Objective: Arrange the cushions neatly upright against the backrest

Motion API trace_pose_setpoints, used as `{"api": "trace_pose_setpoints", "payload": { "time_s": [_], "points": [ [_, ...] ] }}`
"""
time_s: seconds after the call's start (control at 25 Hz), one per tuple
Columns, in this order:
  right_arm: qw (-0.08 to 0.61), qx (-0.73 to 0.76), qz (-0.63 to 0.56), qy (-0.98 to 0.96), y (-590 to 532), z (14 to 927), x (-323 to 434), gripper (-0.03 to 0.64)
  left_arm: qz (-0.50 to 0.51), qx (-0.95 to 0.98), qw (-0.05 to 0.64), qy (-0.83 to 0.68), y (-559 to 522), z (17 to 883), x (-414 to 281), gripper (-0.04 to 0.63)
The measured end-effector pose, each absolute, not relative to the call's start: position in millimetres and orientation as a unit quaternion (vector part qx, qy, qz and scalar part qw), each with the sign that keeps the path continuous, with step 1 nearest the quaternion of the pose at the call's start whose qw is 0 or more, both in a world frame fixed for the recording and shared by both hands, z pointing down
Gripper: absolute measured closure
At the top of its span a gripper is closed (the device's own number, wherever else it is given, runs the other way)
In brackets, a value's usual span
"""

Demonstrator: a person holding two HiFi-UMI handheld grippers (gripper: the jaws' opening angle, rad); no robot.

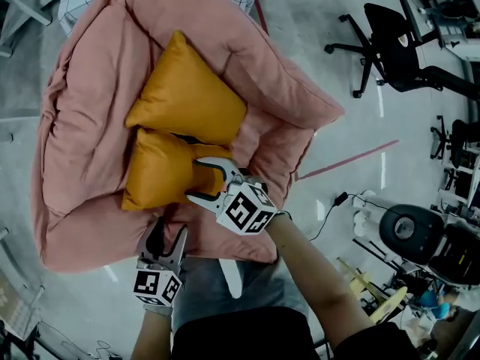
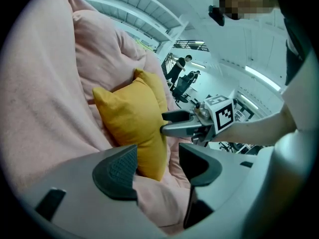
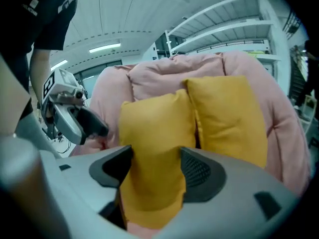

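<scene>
Two yellow cushions lie on a big pink padded sofa (image 1: 82, 148). The far cushion (image 1: 187, 96) leans against the pink backrest. Just in front of it is the near cushion (image 1: 157, 175), and my right gripper (image 1: 193, 180) has that cushion's right edge between its widely spread jaws. In the right gripper view the near cushion (image 3: 154, 128) fills the gap of the right gripper (image 3: 149, 171), touching both pads, with the far cushion (image 3: 229, 118) beside it. My left gripper (image 1: 169, 235) stands open at the sofa's front edge, holding nothing. Its own view shows the left gripper (image 2: 158, 166) over pink fabric.
Black office chairs (image 1: 390, 36) stand on the grey floor at the upper right. A red tape line (image 1: 352, 160) crosses the floor right of the sofa. Machines and cables (image 1: 420, 238) crowd the lower right. People stand far off (image 2: 177, 68).
</scene>
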State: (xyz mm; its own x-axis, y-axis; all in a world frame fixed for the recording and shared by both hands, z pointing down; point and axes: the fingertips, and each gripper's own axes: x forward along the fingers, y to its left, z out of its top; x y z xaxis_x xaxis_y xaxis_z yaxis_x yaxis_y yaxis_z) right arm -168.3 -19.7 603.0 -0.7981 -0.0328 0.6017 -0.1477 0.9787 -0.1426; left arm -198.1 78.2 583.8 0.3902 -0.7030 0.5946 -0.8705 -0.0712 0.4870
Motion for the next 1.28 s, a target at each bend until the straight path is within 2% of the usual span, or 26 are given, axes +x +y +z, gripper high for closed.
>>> {"api": "trace_pose_setpoints", "payload": {
  "time_s": [0.16, 0.36, 0.52, 0.68, 0.96, 1.2, 1.28],
  "points": [
    [0.332, 0.075, 0.082, -0.937, -14.2, 614.2, -185.1, 0.319, 0.105, 0.726, 0.41, -0.542, 79.4, 584.5, -196.4, 0.33],
    [0.328, 0.093, 0.085, -0.936, -11.1, 610.1, -185.2, 0.403, 0.103, 0.728, 0.412, -0.538, 81.3, 583.5, -192.4, 0.33],
    [0.307, 0.107, 0.074, -0.943, -10.9, 599.9, -185.7, 0.454, 0.1, 0.73, 0.413, -0.535, 80.6, 584.4, -191.7, 0.33],
    [0.26, 0.12, 0.071, -0.956, -12.2, 577.9, -192.1, 0.475, 0.1, 0.732, 0.413, -0.533, 80.7, 583.3, -190.9, 0.33],
    [0.267, 0.102, 0.088, -0.954, -8.4, 598.8, -199.2, 0.465, 0.101, 0.734, 0.412, -0.53, 82.6, 584.0, -191.4, 0.33],
    [0.275, 0.105, 0.112, -0.949, -11.2, 611.9, -201.9, 0.433, 0.116, 0.735, 0.413, -0.525, 80.2, 590.9, -190.4, 0.33],
    [0.279, 0.107, 0.121, -0.946, -11.4, 608.8, -197.6, 0.402, 0.122, 0.736, 0.417, -0.519, 80.8, 592.0, -188.3, 0.33]
  ]
}}
